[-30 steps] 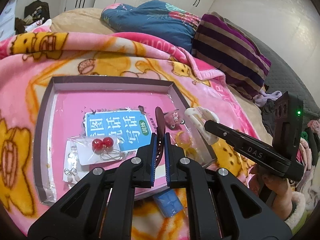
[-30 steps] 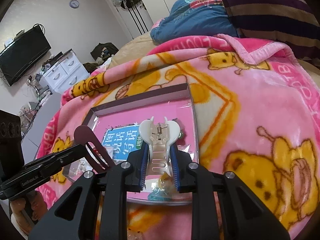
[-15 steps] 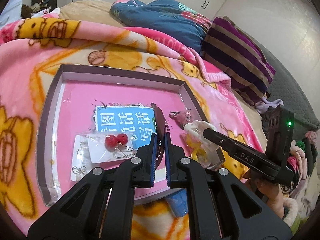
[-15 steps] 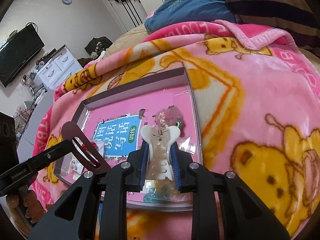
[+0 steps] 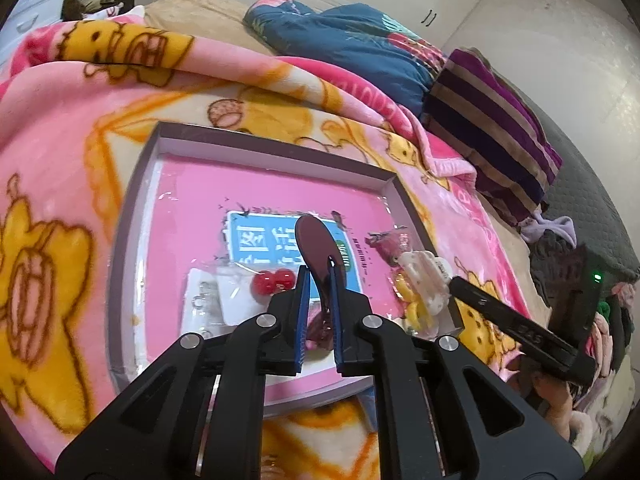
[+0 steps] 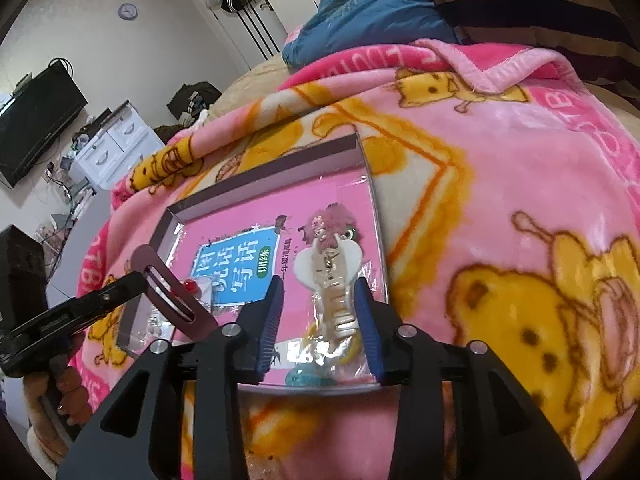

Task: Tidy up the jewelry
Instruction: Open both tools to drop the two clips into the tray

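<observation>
Your right gripper (image 6: 320,320) has just been opening; the cream plastic claw clip (image 6: 332,280) lies free between its jaws, in the grey-rimmed pink tray (image 6: 260,172). Withdraw straight back. Your left gripper (image 5: 318,280) clamps a maroon oval barrette (image 5: 316,244); lower it alongside.

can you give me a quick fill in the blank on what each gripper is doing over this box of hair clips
1. The left gripper is shut on a flat dark ____ hair clip.
2. The white plastic claw clip lies between the open jaws of the ____ gripper.
3. Both clips are over the shallow box with a ____ floor.

Missing: red; right; pink
</observation>
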The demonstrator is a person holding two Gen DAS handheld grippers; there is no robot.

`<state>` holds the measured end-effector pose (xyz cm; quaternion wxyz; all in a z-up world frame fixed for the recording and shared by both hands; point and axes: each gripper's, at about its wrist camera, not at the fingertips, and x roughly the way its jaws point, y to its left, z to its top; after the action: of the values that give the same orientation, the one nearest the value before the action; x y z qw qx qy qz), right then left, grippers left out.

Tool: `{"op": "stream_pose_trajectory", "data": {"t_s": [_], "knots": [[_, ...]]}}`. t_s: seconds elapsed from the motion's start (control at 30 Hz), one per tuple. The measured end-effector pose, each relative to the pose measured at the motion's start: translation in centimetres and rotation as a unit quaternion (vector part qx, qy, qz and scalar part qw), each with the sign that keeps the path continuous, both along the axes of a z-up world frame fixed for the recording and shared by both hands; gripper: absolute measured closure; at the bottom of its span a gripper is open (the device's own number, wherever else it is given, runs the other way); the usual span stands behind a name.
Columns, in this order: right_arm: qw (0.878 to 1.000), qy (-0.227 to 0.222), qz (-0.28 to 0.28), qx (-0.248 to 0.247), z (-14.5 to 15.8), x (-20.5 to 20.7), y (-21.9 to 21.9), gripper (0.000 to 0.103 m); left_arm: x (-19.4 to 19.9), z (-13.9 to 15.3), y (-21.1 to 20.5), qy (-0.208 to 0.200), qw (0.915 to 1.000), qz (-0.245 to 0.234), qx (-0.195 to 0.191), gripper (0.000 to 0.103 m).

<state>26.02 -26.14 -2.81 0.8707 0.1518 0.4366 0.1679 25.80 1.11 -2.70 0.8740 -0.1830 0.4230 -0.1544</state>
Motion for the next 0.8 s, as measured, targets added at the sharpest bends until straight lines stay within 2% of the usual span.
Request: {"op": "stream_pose_trajectory", "data": {"t_s": [0.13, 0.2, 0.27, 0.43, 0.73, 0.8], "knots": [[1.000, -0.010, -0.003, 0.007, 1.1, -1.1, -0.6, 0.058, -0.1, -0.1, 0.5, 0.004, 1.0000, 0.006, -0.002, 0.099], [1.000, -0.015, -0.003, 0.007, 1.6, -1.6, -0.7, 0.054, -0.2, -0.1, 0.6, 0.005, 1.0000, 0.008, -0.002, 0.090], [1.000, -0.021, -0.002, 0.011, 2.1, -2.2, -0.9, 0.051, -0.3, -0.1, 0.8, 0.004, 0.9999, 0.011, -0.002, 0.086], [0.999, -0.027, -0.001, 0.020, 2.8, -3.5, -1.2, 0.046, -0.6, 0.2, 1.3, 0.002, 0.9999, 0.014, -0.002, 0.083], [0.999, -0.042, -0.002, 0.028, 3.9, -5.7, -1.6, 0.031, -2.6, 2.5, 2.4, -0.024, 0.9993, 0.029, -0.003, 0.064], [0.998, -0.045, -0.003, 0.034, 4.1, -6.1, -1.7, 0.028, -3.3, 3.2, 2.7, -0.033, 0.9990, 0.031, -0.002, 0.054]]}}
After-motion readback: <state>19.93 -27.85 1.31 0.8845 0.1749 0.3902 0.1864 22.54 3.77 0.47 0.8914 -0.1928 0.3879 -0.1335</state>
